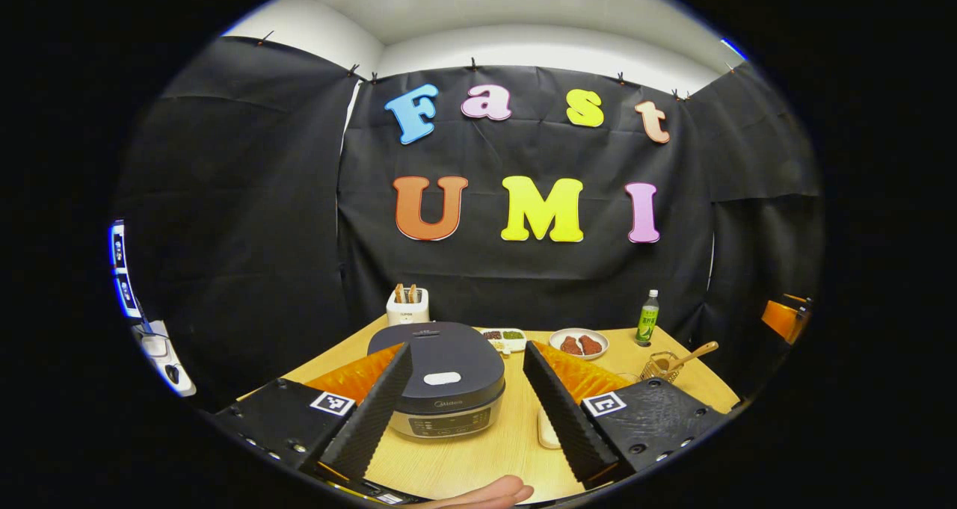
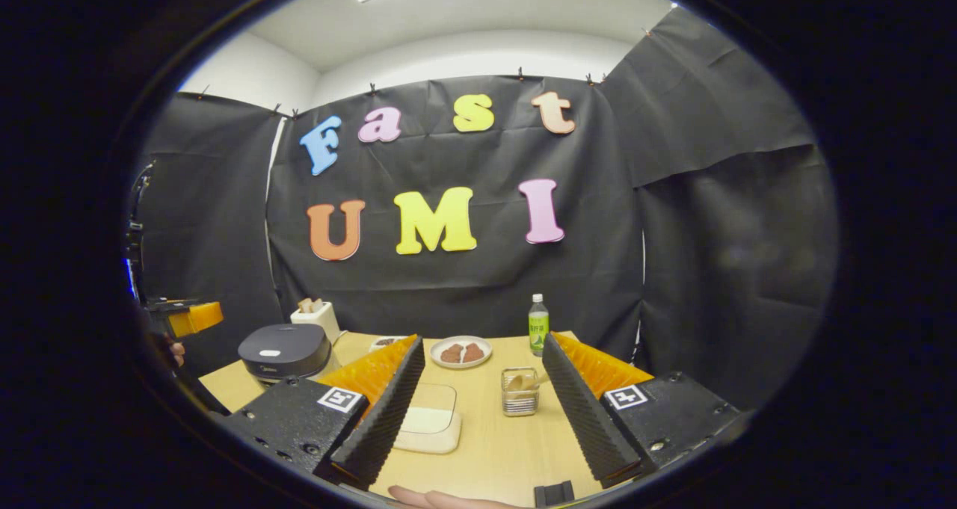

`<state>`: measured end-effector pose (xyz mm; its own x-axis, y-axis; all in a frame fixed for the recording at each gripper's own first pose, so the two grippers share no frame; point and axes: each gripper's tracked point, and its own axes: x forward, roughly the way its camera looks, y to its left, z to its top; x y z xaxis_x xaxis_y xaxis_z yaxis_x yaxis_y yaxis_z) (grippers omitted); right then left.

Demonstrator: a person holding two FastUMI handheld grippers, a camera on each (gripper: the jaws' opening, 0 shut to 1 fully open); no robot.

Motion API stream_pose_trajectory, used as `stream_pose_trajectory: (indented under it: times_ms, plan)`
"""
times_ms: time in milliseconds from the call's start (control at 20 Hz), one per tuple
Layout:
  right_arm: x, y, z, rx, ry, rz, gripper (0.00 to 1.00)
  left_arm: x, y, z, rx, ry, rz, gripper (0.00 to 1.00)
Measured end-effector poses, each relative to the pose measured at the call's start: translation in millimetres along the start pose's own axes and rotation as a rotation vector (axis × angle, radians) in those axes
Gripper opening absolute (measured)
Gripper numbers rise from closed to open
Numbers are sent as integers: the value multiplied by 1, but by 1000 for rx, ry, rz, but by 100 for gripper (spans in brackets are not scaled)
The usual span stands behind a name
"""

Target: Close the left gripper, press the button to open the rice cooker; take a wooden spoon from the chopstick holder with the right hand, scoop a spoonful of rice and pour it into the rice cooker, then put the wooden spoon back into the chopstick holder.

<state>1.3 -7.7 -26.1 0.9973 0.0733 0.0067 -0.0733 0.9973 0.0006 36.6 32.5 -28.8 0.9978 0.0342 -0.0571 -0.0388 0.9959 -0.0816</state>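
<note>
Rice cooker (image 1: 447, 380), dark domed lid shut, seated on the wooden table (image 1: 478, 457), centred between the left gripper (image 1: 467, 404) fingers in the left gripper view. Pale oval lid button (image 1: 442, 378) on top, toward the front; control panel facing the camera. Jaws of the left gripper spread wide apart, holding nothing, raised short of the cooker.

Behind the cooker, by the black cloth wall: white toaster (image 1: 407, 306) with bread slices poking up. To its right: small divided tray (image 1: 505, 337), then white plate (image 1: 579, 342) with two reddish-brown pieces, then green-labelled bottle (image 1: 647, 318) standing upright. Farther right, near the table's edge: wire chopstick holder (image 1: 661, 365) with wooden spoon (image 1: 691, 357) in it, handle leaning up and to the right, long axis slanted, bowl end down inside the holder.

From the right gripper view: right gripper (image 2: 486, 412) jaws likewise wide apart, empty, above the table. Chopstick holder (image 2: 519, 392) straight ahead between the fingers, spoon (image 2: 523, 382) resting in it, its direction hard to tell from this angle. Pale shallow rectangular container (image 2: 430, 418) just beside the near-left finger, contents unclear. Rice cooker (image 2: 284, 352) off to the left, well apart from the holder. Plate (image 2: 461, 352) and bottle (image 2: 538, 325) beyond. Part of a hand (image 1: 478, 494) at the bottom edge of the left gripper view.
</note>
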Motion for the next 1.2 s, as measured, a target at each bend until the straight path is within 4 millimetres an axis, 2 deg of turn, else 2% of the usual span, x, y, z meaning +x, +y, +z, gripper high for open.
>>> stream_pose_trajectory:
  times_ms: [50, 150, 250, 300, 350, 400, 500, 600, 650, 850, 1000, 1200]
  plan:
    - [0, -4, 3, -16, -20, -18, 100, 6, 1, -5, -2, 14, -8, 100]
    - [-3, -14, 9, -58, -74, -62, 100, 19, 5, -13, 4, 46, -17, 86]
    - [-7, -15, 8, -85, -116, -85, 100, 32, 11, -19, 23, 76, -16, 75]
    - [-9, -17, 4, -92, -128, -95, 99, 40, 12, -25, 35, 96, -17, 54]
    - [-10, -17, 3, -101, -138, -96, 99, 49, 14, -32, 37, 121, -10, 56]
    - [-11, -17, 0, -107, -140, -95, 98, 56, 14, -38, 37, 145, -7, 45]
    - [-12, -20, -8, -112, -132, -94, 99, 74, 15, -49, 39, 191, -13, 42]
    - [-12, -22, -12, -112, -125, -87, 99, 91, 20, -64, 1, 251, 8, 0]
    - [-12, -24, -14, -111, -121, -84, 100, 98, 21, -71, -6, 285, 19, 5]
    - [-11, -32, -23, -102, -112, -78, 100, 117, 30, -97, 12, 398, 63, 0]
    - [-10, -37, -32, -106, -112, -72, 100, 122, 29, -98, 29, 408, 73, 0]
    - [-4, -43, -54, -87, -48, -71, 99, 135, 25, -103, 37, 426, 77, 0]
